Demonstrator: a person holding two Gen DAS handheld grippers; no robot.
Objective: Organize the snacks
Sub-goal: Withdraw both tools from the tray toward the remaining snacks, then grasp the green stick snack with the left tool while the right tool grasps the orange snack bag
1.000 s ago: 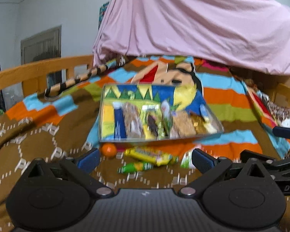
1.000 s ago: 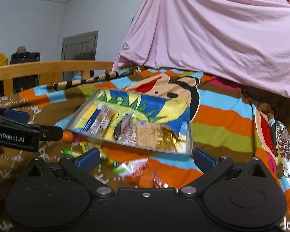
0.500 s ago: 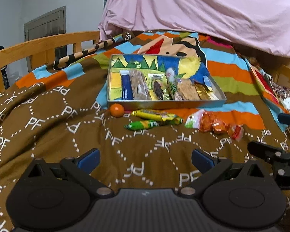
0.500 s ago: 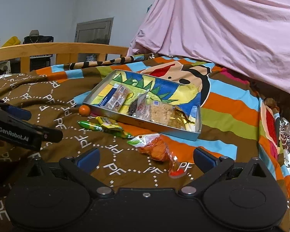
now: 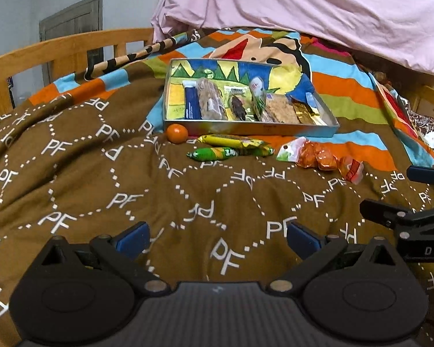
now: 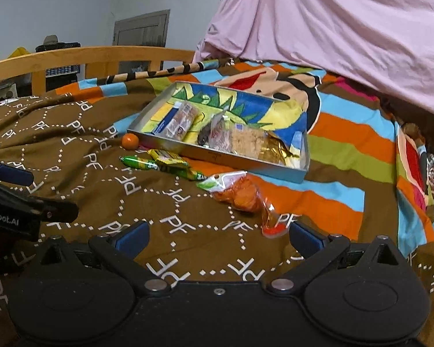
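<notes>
A shallow metal box (image 5: 254,128) (image 6: 217,157) holds several wrapped snacks and lies on the bed. In front of it lie a small orange ball (image 5: 177,133) (image 6: 130,141), a yellow packet (image 5: 231,141) (image 6: 167,156), a green packet (image 5: 214,153) (image 6: 139,162) and a clear bag of orange sweets (image 5: 318,156) (image 6: 240,193). My left gripper (image 5: 217,237) is open and empty, well short of the snacks. My right gripper (image 6: 217,235) is open and empty, with the tail of the sweets bag just ahead of it.
A brown "PF" blanket (image 5: 101,179) covers the near bed, and a striped blanket (image 6: 347,144) lies beyond. A wooden rail (image 5: 43,55) runs along the left. A pink sheet (image 6: 332,29) hangs behind. Each gripper shows at the other view's edge.
Both grippers have pulled back and risen from the box. The snacks now sit farther off, with more brown blanket in front. Both stay open.
</notes>
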